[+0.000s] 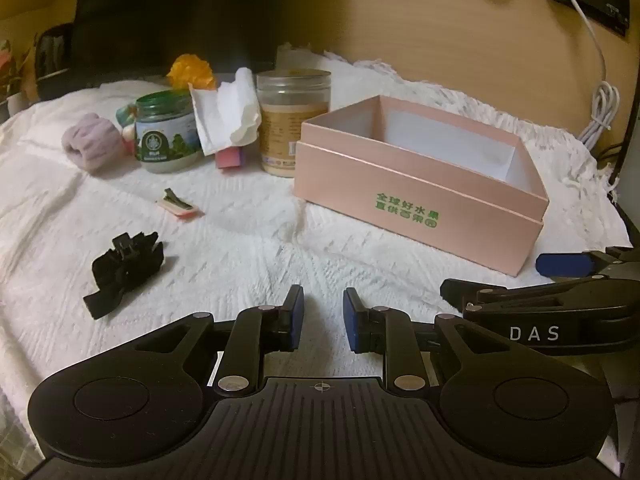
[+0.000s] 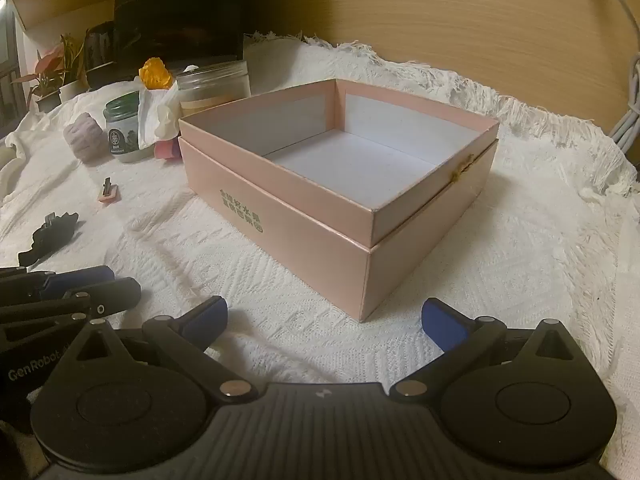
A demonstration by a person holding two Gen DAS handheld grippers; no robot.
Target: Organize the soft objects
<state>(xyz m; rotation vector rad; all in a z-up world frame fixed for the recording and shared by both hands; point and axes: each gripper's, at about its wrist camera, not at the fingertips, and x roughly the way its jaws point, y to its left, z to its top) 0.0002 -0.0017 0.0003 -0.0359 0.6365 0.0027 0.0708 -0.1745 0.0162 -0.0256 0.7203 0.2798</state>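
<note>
Toward the back right of the white textured cloth [image 1: 248,248] sits the pink box [image 1: 420,200], open-topped, its white inside bare, with green lettering on the near wall. Along the cloth's back edge to the left of the box stand a tall clear jar [image 1: 293,120] and a green-lidded jar [image 1: 166,132], with a crumpled white tissue [image 1: 224,116] propped between them and a small pink block [image 1: 230,159] at the tissue's foot. Behind the tissue shows something yellow and ruffled [image 1: 190,72], possibly a fabric flower, though the dim light blurs it. Just left of the green-lidded jar lies a lilac plush roll [image 1: 90,142], soft-looking and untouched. Nearer the front left, a small pink hair clip [image 1: 180,204] lies flat, and closer still a black bow clip [image 1: 126,270], both well apart from the box. Hovering over the cloth's near edge, the left gripper [image 1: 324,320] has its blue pads partly apart with only cloth showing between them. Beside it, facing the box's near corner, the right gripper [image 2: 324,320] stands spread wide and holds nothing.
</note>
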